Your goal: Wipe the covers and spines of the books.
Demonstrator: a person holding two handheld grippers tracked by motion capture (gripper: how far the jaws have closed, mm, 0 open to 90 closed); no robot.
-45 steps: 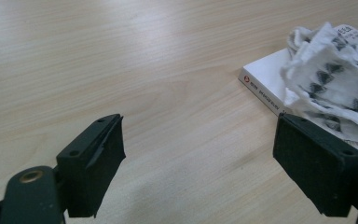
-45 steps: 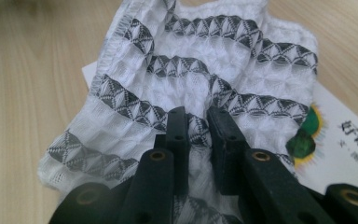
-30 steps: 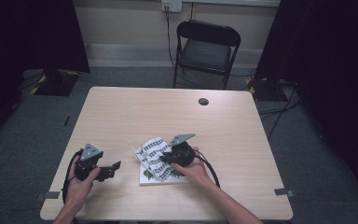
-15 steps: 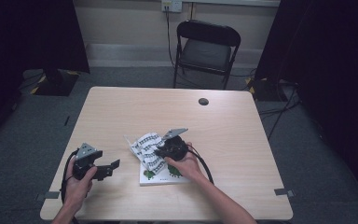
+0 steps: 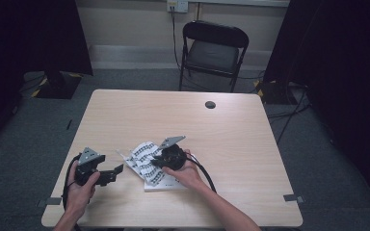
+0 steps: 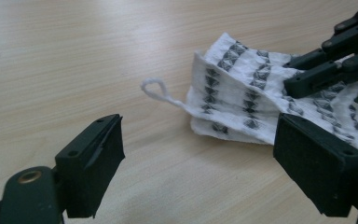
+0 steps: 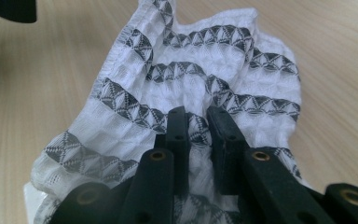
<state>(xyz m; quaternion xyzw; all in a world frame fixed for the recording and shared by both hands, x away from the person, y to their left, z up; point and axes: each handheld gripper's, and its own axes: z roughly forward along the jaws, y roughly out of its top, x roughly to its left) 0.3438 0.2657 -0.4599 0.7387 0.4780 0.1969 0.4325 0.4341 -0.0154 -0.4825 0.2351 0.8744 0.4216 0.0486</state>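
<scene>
Right gripper (image 7: 198, 116) nearly closed, pinching white waffle-weave cloth with grey triangle bands (image 7: 205, 88). Left gripper (image 6: 198, 154) wide, empty, cloth just beyond on wooden table (image 6: 74, 60).

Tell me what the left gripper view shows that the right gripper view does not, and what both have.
Left gripper view alone: the left gripper with its jaws wide apart and nothing between them, and the cloth's white hanging loop lying on the table.

Right gripper view alone: a close look along the right gripper, its jaws nearly closed and pressed on the cloth.

Both: the white cloth with dark triangle bands on the wooden table, with the right gripper on it.
</scene>
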